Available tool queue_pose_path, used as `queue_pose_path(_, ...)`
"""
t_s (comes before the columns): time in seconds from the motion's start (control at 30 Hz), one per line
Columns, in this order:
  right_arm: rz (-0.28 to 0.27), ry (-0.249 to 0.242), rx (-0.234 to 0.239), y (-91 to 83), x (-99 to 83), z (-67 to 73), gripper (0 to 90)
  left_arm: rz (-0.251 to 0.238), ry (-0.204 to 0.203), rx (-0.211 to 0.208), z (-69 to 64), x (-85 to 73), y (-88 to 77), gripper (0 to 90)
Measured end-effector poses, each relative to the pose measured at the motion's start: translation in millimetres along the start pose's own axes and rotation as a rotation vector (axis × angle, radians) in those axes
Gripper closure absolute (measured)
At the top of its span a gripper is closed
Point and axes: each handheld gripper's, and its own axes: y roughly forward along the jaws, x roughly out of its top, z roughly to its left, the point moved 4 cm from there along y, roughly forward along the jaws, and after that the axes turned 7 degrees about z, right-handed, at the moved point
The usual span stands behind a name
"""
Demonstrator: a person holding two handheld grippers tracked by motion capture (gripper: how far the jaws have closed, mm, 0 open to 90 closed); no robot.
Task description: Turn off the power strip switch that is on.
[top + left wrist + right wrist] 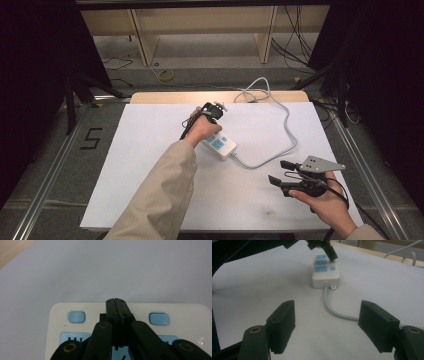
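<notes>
Looking at the high view first: the left gripper (214, 111) is parked over the far end of the white power strip (220, 145), which lies about mid-table on the white sheet (150, 165), w/ its grey cable (287, 125) looping off toward the back edge. The arm in a beige sleeve (160, 200) reaches in diagonally. The right gripper (280, 172) sits well apart at the near right, over bare sheet, holding nothing.

Left gripper view: jaws are clenched tight together, nothing between them, and the joined tip sits right over the strip's top face (190, 315), between two small light-blue buttons (76, 316) and (159, 318). Looks like it's touching or just above the plastic; can't tell which tbh. Blue socket panels (75, 336) peek out on either side lower down.

Right gripper view: jaws spread wide, released, just sheet between them. Farther off you see the strip (325, 271) w/ the cable (334, 310) coming toward the camera, and the left gripper's tip (331, 253) coming down near a blue button (332, 268) at the strip's side.

Progress, imo: the approach is done, the closed tip is lined up on the strip's switch area. What's left is the actual press, or confirming it, since no lamp or switch state is readable here. Then back off. Right hand seems to be idle standby.
</notes>
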Motion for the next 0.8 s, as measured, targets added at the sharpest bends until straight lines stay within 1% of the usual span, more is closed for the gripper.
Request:
queue_pose_path(0.1, 0.0, -0.001, -0.001, 0.0, -0.1, -0.1, 29.9, 0.001, -0.015, -0.001, 0.0, 0.2, 0.2, 89.8)
queue_pose_path(0.33, -0.002, -0.003, 0.002, 0.4, 0.2, 0.5, 29.9, 0.006, -0.009, 0.003, -0.8, 0.2, 0.1, 89.9)
queue_pose_path(0.47, 0.001, -0.001, -0.001, 0.4, 0.0, -0.1, 29.9, 0.003, -0.026, -0.014, 0.4, 0.1, 0.7, 89.9)
queue_pose_path(0.63, 0.0, -0.003, 0.001, 0.7, 0.1, 0.4, 29.9, 0.009, -0.015, -0.004, -0.4, 0.1, 0.7, 89.9)
queue_pose_path(0.8, -0.001, -0.003, 0.001, 0.4, 0.2, 0.2, 29.9, 0.008, -0.024, -0.008, -0.4, 0.1, 1.3, 90.0)
